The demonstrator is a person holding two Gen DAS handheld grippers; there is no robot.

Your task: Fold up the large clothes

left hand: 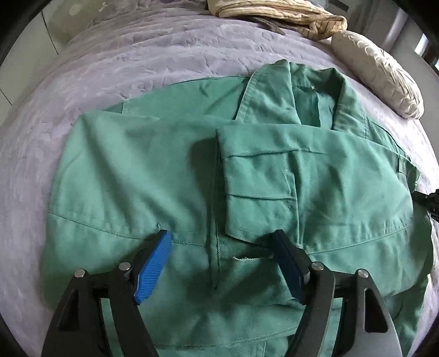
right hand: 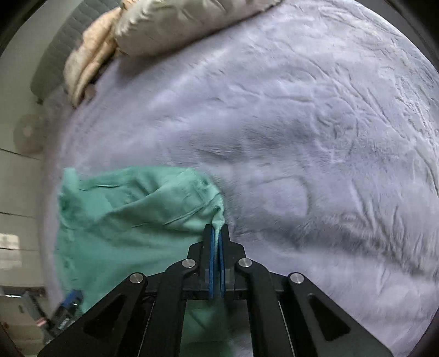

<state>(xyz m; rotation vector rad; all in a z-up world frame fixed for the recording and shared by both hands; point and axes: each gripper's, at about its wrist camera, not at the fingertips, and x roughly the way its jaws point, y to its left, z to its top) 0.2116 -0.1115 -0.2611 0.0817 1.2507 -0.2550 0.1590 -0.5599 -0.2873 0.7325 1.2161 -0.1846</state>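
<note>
left gripper [left hand: 222, 241]: jaws wide, above green jacket [left hand: 137, 170] hem, nothing held | right gripper [right hand: 216, 233]: pinches jacket's right corner | bedspread [right hand: 301, 137] beyond.

Lilac bedspread [left hand: 123, 63] covering the bed, beige pillow [left hand: 381, 74] lying at its far edge, striped cream cloth [left hand: 288, 16] bunching beside it.

Both wrist cameras peer steeply down, close over the bed [left hand: 115, 63]; the green jacket [left hand: 153, 170] shows in both views.
</note>
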